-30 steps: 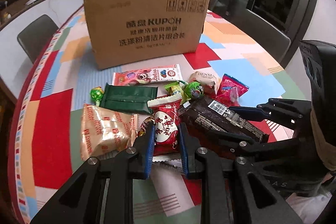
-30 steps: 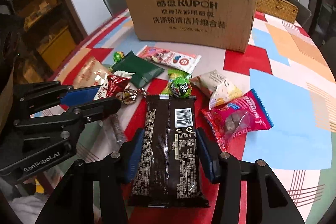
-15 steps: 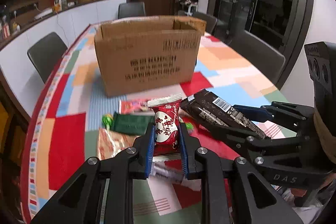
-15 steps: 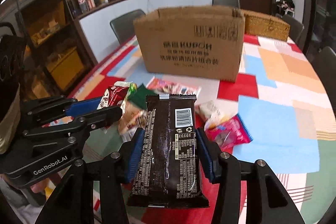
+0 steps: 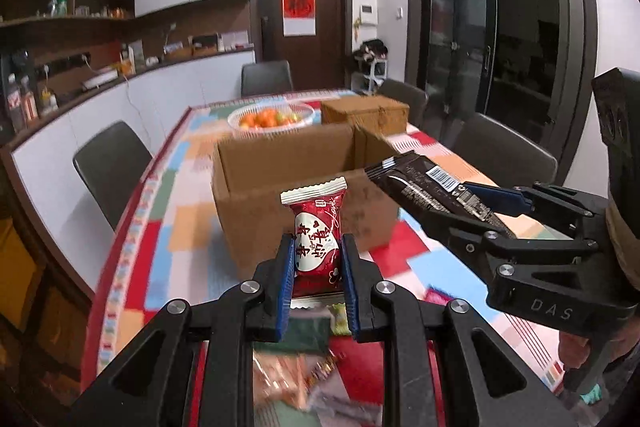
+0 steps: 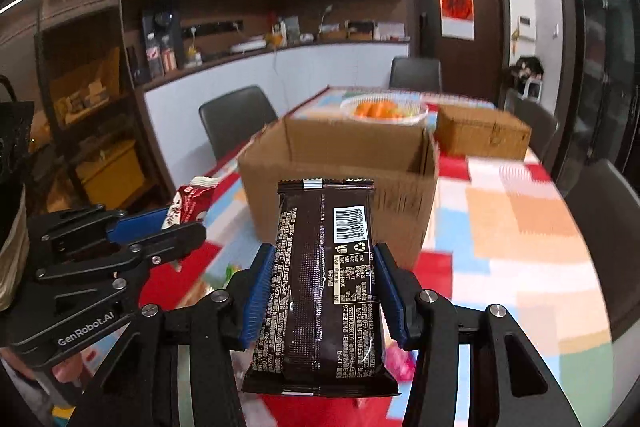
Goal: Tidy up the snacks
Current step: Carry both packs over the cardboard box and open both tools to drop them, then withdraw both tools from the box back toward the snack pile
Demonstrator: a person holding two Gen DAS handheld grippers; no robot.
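Two snacks are up off the table at once, one in each gripper, both short of the open cardboard box [image 5: 304, 187], which serves as the collecting bin.

To the near left of the box, the left gripper [image 5: 316, 267] pinches a small red candy packet [image 5: 318, 247] by its sides between narrow blue pads, its crimped top standing upright and free, so it should drop cleanly once over the opening.

To the near right of the box, the right gripper [image 6: 324, 291] clamps a long dark chocolate bar [image 6: 324, 287] across its width, barcode side up, its far end pointing at the box wall.

Loose wrappers lie blurred on the patchwork tablecloth [image 5: 188, 227] in front of the box, awaiting their turn. Behind the box sit a bowl of oranges [image 5: 268, 119] and a smaller closed carton [image 6: 480, 135], apparently not part of the sorting.
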